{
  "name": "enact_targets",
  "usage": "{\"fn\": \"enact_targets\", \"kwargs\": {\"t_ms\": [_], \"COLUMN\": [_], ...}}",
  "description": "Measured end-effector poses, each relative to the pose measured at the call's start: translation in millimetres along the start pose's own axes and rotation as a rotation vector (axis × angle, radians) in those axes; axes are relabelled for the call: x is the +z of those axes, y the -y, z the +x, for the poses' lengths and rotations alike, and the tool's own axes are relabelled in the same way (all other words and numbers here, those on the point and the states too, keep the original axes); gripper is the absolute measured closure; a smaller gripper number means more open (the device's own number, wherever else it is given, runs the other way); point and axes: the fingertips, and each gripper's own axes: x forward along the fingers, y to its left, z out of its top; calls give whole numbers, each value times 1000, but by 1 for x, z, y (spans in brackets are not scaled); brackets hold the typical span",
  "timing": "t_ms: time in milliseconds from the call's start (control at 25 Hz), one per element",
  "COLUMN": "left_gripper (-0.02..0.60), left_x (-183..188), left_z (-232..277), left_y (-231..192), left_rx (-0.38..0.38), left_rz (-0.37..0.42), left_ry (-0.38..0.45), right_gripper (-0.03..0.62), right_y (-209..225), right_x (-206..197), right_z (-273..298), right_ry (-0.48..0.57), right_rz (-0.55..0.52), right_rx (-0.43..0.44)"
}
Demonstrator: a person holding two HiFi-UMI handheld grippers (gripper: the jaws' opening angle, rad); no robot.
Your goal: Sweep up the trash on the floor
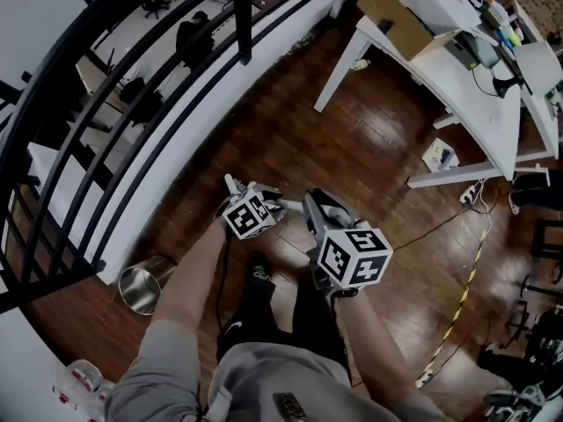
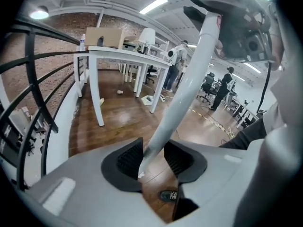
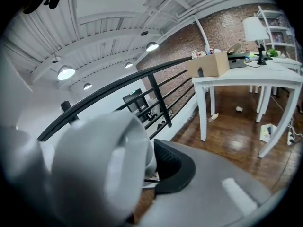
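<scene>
My left gripper (image 2: 154,157) is shut on the lower end of a white pole (image 2: 189,84), its dark pads pressing it from both sides. The pole slants up to a dark grey body (image 2: 241,30) at the top right. My right gripper (image 3: 147,174) is shut on a thick white rounded handle (image 3: 102,160) that hides its left jaw. In the head view the left gripper (image 1: 251,192) and right gripper (image 1: 310,209) sit close together above the wooden floor (image 1: 290,139). A small bottle (image 1: 361,63) lies on the floor by a table leg; it is also the bottle (image 3: 214,117) beside a pale scrap (image 3: 239,109).
A curved black railing (image 1: 132,86) runs along the left. A white table (image 1: 457,86) with a cardboard box (image 1: 396,11) stands at the right, a white carton (image 1: 440,155) under it. A metal bin (image 1: 145,284) stands near the rail. Cables (image 1: 457,310) cross the floor at the right.
</scene>
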Motion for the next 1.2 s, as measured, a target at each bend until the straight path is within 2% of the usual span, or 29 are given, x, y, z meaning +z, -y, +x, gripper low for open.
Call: {"fn": "enact_targets", "kwargs": {"t_ms": [120, 200, 400, 640, 800, 1040, 1200], "left_gripper": [440, 442, 445, 453, 452, 449, 449], "left_x": [17, 28, 61, 146, 210, 289, 327], "left_z": [19, 28, 20, -7, -5, 48, 103], "left_y": [22, 31, 63, 107, 119, 139, 146], "left_rx": [-35, -31, -3, 124, 210, 167, 75], "left_rz": [29, 38, 58, 88, 81, 98, 118], "left_ry": [-14, -20, -45, -24, 21, 63, 76], "right_gripper": [525, 525, 525, 525, 525, 525, 525], "right_y": [21, 31, 39, 51, 69, 133, 191], "right_x": [-1, 0, 18, 74, 117, 149, 163], "right_z": [-23, -35, -80, -167, -212, -255, -263], "right_ry": [5, 8, 24, 109, 182, 230, 227], "right_rz": [7, 6, -62, -139, -218, -256, -242], "right_rx": [-31, -21, 95, 236, 280, 210, 125]}}
